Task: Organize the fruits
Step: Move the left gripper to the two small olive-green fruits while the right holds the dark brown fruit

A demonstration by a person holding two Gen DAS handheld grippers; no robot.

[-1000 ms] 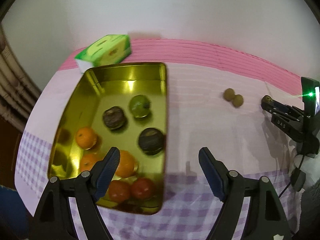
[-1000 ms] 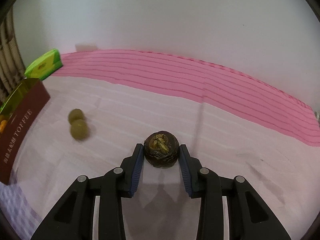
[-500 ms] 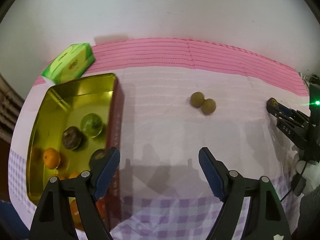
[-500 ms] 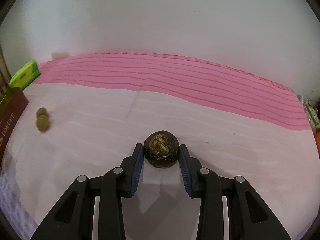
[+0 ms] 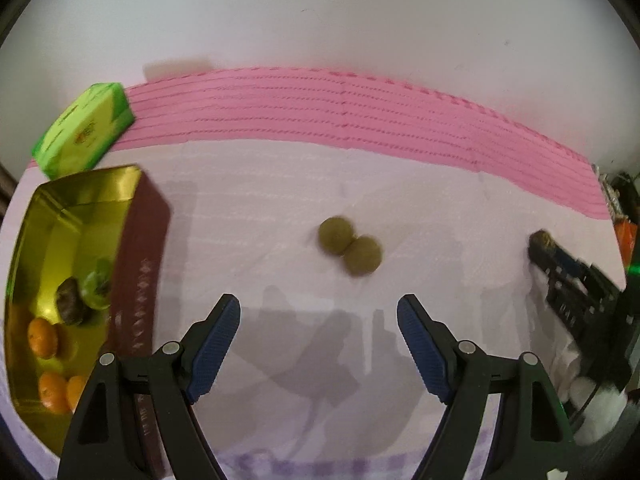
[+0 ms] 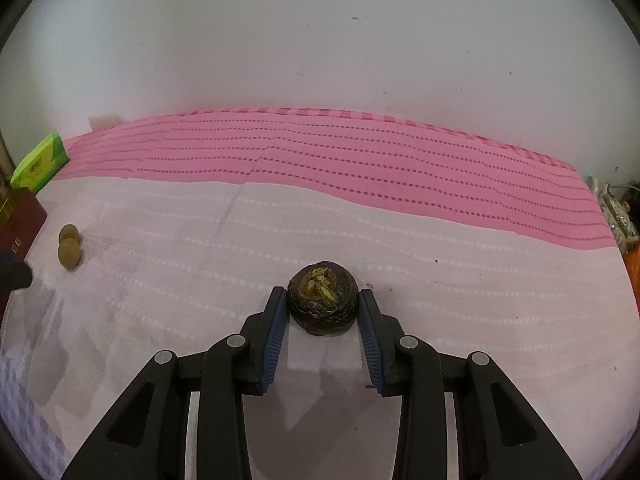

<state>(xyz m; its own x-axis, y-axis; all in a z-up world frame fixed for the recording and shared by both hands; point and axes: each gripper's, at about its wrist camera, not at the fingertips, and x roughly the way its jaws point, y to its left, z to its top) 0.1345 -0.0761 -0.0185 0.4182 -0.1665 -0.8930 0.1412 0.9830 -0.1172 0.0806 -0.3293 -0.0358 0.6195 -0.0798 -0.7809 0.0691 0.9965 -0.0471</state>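
Gripped between the blue pads of the right tongs (image 6: 323, 302): a dark, wrinkled round fruit (image 6: 322, 305) with a yellowish patch on top, pressed on both sides and held over a pale pink cloth (image 6: 360, 248). Far off to the left of those tongs, near the frame edge, two small olive-green fruits (image 6: 69, 246) touching each other, just beside the dark red wall of a tin.

Spread wide and holding nothing, the left tongs (image 5: 319, 330), tilted down toward bare cloth. Just ahead of the gap between the pads, the same pair of green fruits (image 5: 350, 247), touching, slightly blurred. To the left of the tongs, a gold-lined tin (image 5: 96, 204) with oranges (image 5: 42, 338), a dark fruit (image 5: 72, 302) and a green one (image 5: 98, 288) inside. Beyond the tin's far corner, a bright green box (image 5: 86, 130) on the deeper pink band of cloth. At far right, the other tongs with the dark fruit at the tip, seen from the side.
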